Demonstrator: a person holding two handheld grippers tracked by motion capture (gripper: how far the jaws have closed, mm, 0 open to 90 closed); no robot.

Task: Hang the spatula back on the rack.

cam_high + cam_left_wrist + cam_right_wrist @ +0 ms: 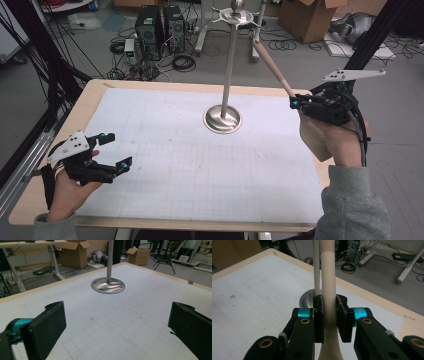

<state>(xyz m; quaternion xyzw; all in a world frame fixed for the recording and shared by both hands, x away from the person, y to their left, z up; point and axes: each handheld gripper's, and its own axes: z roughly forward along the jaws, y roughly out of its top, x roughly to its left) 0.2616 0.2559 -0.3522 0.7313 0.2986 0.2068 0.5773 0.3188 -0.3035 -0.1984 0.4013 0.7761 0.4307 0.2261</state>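
A white gridded paper sheet [165,150] is spread below the right gripper [294,103]; black computer towers [160,27] and brown cardboard boxes [310,17] are seen on the floor beyond it.

- A pale wooden handle [328,287] is clamped between the black fingers [319,320] of the right gripper [329,318].
- A metal pole [316,270] is seen just behind, rising from its round base [306,300] on the counter [249,290].

A grey floor [300,65] is being crossed by tangled black cables [182,62] beyond the far edge of the wooden table [95,92]. Two dark computer towers [160,27] are being kept at the far left, beside white desk legs [202,35]. A brown cardboard box [312,17] is being left open at the far right.
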